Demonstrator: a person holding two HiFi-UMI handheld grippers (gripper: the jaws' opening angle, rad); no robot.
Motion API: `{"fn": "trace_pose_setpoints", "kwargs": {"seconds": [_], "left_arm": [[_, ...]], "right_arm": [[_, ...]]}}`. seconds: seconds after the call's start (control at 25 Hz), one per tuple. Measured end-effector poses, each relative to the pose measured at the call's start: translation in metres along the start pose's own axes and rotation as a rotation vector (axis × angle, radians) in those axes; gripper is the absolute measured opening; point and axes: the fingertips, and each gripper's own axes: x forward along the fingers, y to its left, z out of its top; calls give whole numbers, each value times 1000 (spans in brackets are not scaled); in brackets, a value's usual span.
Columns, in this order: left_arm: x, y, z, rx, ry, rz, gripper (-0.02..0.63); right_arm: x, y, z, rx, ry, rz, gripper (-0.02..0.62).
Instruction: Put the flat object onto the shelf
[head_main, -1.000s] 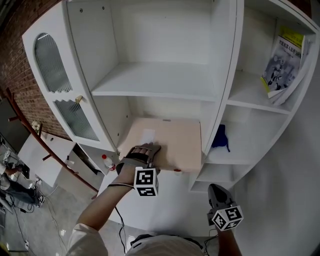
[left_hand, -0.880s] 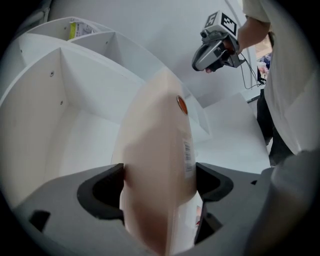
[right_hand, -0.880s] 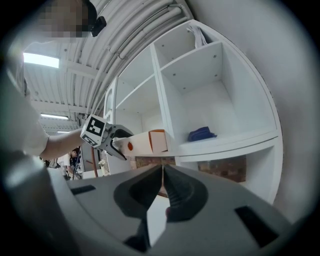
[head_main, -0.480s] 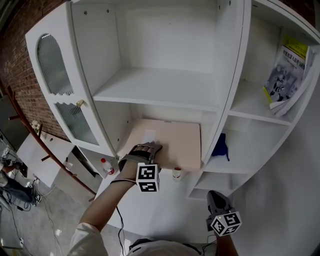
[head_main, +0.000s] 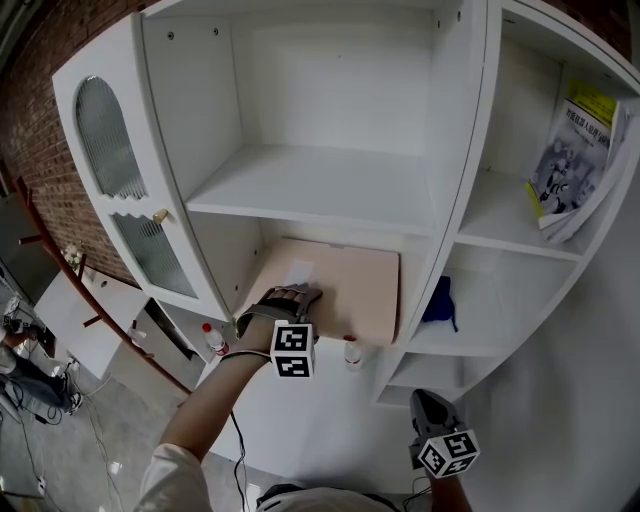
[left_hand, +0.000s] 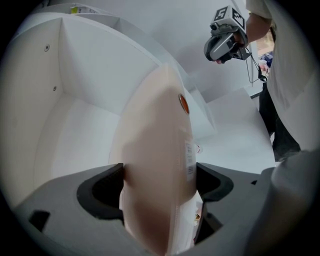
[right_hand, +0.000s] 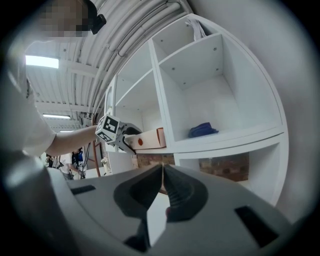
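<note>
**STATUS: FLAT OBJECT PART-INSERTED, LEFT CLAW CLAMPED**

**Change over the last 1 second.** In the head view, the flat object (head_main: 345, 285) sat slightly deeper in the lower compartment (head_main: 330, 226) of the shelf unit (head_main: 455, 150). Its rear edge lay closer beneath the upper shelf board (head_main: 320, 185). The camera also shifted, so the advance read as small. The near edge still overhung the front of the compartment, above a small red-capped bottle (head_main: 350, 352). Judgement: placement was under way but not finished. The object probably needed a further push inward before release.

**Left arm.** The forearm reached forward and up from the lower left. The left claw (head_main: 292, 296) stayed clenched on the near edge of the flat object, left of its centre. The left gripper view showed the object edge-on, filling the gap, with 1 jaw on each face.

**Right arm.** The right claw (head_main: 428, 400) hung low at the right, well apart from the object. Its jaws were pressed together with nothing between them. It took no part in the insertion.
</note>
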Motion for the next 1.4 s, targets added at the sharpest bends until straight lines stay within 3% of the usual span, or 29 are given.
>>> {"fn": "trace_pose_setpoints", "kwargs": {"seconds": [0.16, 0.32, 0.52, 0.8, 1.16, 1.28, 1.4], "left_arm": [[-2, 0, 3, -4, -27, 3, 416], [-7, 3, 5, 0, -32, 67, 420], [-22, 1, 8, -49, -78, 98, 420], [-51, 15, -3, -96, -68, 208, 419], [-78, 17, -24, -219, -38, 391, 419], [-95, 6, -23, -265, -66, 416, 419], [-114, -12, -22, -363, -130, 420, 417]], "right_arm": [[2, 0, 0, -4, 2, 5, 31], [2, 4, 0, -8, 0, 16, 31], [-2, 8, -3, -9, 7, 24, 31], [-7, 16, -3, -19, 6, 45, 31], [-21, 29, -8, -22, 9, 67, 31], [-25, 36, -10, -20, 9, 73, 31], [-28, 47, -14, -23, 12, 84, 31]]}}
